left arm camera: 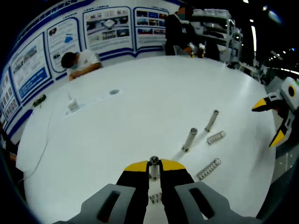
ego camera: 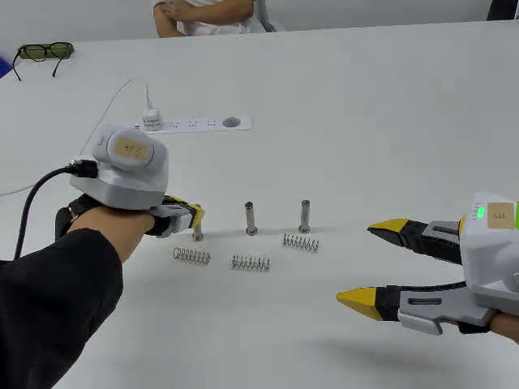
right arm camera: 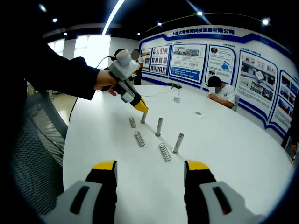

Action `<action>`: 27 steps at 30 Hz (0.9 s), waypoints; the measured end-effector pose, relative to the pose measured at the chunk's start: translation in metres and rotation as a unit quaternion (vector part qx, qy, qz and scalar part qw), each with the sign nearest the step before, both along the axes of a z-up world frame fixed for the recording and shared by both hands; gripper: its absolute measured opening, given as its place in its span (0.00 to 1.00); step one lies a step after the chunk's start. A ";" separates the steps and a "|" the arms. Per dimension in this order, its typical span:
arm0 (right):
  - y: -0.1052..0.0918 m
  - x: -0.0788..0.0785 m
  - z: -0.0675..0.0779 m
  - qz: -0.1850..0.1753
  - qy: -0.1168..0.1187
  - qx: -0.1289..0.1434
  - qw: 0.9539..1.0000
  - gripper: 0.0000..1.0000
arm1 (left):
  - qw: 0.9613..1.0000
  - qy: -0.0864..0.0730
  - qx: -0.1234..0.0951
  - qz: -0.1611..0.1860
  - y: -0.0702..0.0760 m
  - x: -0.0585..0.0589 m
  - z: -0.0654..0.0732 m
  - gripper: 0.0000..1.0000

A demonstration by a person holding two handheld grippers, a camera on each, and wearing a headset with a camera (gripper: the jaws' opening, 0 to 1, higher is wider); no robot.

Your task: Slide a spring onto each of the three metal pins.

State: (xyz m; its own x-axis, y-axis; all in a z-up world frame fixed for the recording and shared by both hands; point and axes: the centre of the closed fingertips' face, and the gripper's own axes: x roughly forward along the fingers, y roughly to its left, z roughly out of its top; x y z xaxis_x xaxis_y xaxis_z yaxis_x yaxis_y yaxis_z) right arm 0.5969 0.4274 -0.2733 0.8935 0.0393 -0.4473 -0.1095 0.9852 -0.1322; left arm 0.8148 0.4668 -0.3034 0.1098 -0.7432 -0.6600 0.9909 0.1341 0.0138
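White desk [ego camera: 365,121] is offering wide open room, its edges well away. The left hand-held gripper [ego camera: 195,217] is grasping the left pin [ego camera: 197,233], steadying it. The right hand-held gripper [ego camera: 371,263] is hovering released, right of the row. All three pins [ego camera: 250,219] are standing bare, with three springs [ego camera: 250,262] lying just nearside. Fetching one likely comes next.

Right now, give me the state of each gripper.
Left gripper: shut on a pin.
Right gripper: open, holding nothing.
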 end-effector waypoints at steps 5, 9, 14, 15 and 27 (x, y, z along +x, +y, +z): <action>0.001 0.000 0.000 0.002 0.000 0.001 1.000 0.59 | 1.000 0.002 -0.004 0.004 0.005 0.001 -0.004 0.08; 0.001 0.000 0.000 0.003 0.000 0.001 1.000 0.59 | 1.000 -0.003 -0.002 0.000 0.007 0.001 -0.008 0.08; 0.001 0.000 0.001 0.002 -0.002 0.000 1.000 0.59 | 1.000 -0.003 -0.003 -0.001 0.005 0.001 -0.007 0.08; 0.001 0.000 0.001 0.002 -0.002 0.000 1.000 0.59 | 1.000 -0.003 -0.003 -0.002 0.005 0.001 -0.007 0.08; 0.002 0.001 0.001 0.003 -0.002 -0.001 1.000 0.59 | 1.000 0.000 0.004 -0.001 0.017 0.005 -0.008 0.13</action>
